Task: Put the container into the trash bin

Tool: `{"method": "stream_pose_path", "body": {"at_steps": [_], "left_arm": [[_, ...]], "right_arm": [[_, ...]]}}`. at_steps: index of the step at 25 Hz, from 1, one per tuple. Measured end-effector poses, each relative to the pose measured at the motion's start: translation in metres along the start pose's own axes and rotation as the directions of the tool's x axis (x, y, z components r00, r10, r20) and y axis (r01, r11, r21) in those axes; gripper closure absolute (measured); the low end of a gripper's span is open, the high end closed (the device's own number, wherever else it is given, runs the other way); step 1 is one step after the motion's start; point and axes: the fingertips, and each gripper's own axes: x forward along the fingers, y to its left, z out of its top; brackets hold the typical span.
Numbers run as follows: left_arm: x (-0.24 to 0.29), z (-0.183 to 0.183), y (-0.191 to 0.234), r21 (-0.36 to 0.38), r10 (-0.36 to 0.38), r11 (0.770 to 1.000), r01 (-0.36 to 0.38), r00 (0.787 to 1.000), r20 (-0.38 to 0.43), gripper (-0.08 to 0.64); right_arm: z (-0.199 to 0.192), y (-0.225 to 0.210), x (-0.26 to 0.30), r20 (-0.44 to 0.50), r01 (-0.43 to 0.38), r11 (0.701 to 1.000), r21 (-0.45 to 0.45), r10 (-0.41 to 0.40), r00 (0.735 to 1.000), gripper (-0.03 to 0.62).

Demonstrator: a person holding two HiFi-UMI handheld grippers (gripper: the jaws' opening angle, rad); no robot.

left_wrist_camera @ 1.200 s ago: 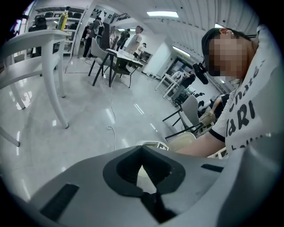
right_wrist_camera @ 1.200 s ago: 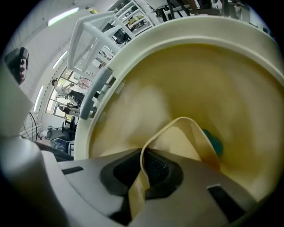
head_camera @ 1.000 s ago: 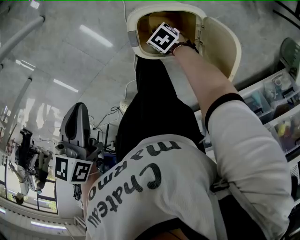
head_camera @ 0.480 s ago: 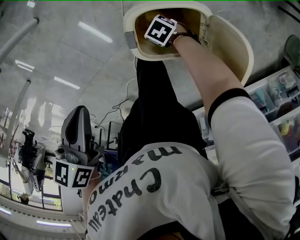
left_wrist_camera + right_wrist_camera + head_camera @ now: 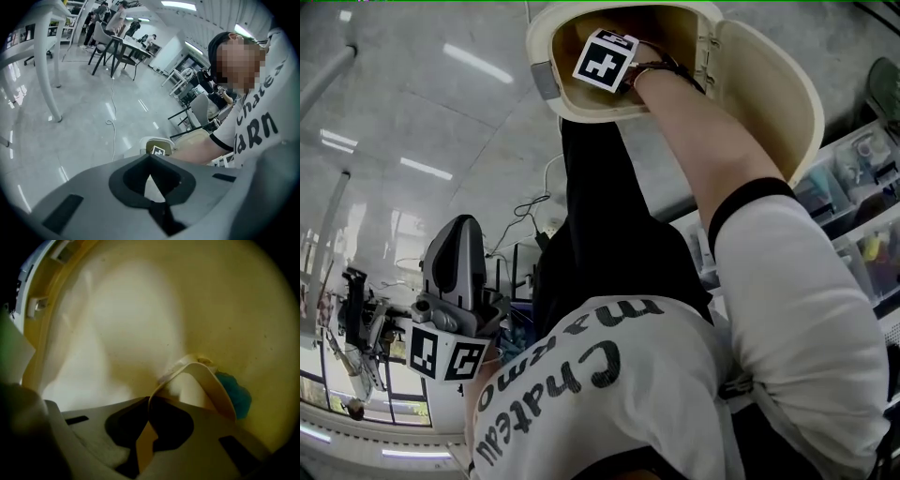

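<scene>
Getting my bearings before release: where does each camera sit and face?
Head view: on the head, facing steeply down; shows shirt, right arm reaching into trash bin.
Left gripper view: on left gripper, facing across the floor toward the bin; jaws together, empty.
Right gripper view: on right gripper, inside the bin; jaws pinch the container.
Shared: head and left gripper views both show bin and arm.

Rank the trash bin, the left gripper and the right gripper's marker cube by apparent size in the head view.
1. Trash bin, lid included.
2. Left gripper, nearer the camera, so inflated.
3. Right gripper's marker cube.
</scene>
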Motion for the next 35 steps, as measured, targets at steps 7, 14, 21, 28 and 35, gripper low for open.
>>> {"method": "stream_pose_path", "body": {"at_steps": [7, 14, 21, 28, 35], "left_arm": [[0.005, -0.018, 0.003, -0.016, -0.005, 1.0, 0.005, 1.0, -0.021, 0.538], [-0.001, -0.009, 0.001, -0.011, -0.004, 1.0, 0.004, 1.0, -0.009, 0.538], [-0.013, 0.01, -0.009, 0.001, -0.013, 1.0, 0.013, 0.999, 0.037, 0.537], [-0.031, 0.046, -0.04, 0.049, -0.054, 0.998, 0.048, 0.989, 0.135, 0.538], [-0.065, 0.079, -0.074, 0.125, -0.081, 0.991, 0.052, 0.967, 0.241, 0.537]], "right_arm": [[-0.006, -0.01, 0.015, -0.014, 0.021, 0.997, 0.074, -0.02, 1.0, 0.557], [-0.009, -0.008, 0.011, -0.043, 0.048, 0.996, 0.069, -0.045, 0.998, 0.557], [0.01, -0.012, -0.022, 0.028, 0.094, 0.992, 0.087, -0.097, 0.995, 0.557], [0.027, -0.001, -0.086, 0.108, 0.098, 0.977, 0.191, -0.12, 0.987, 0.557], [0.021, 0.039, -0.16, 0.168, 0.068, 0.941, 0.331, -0.13, 0.977, 0.557]]}}
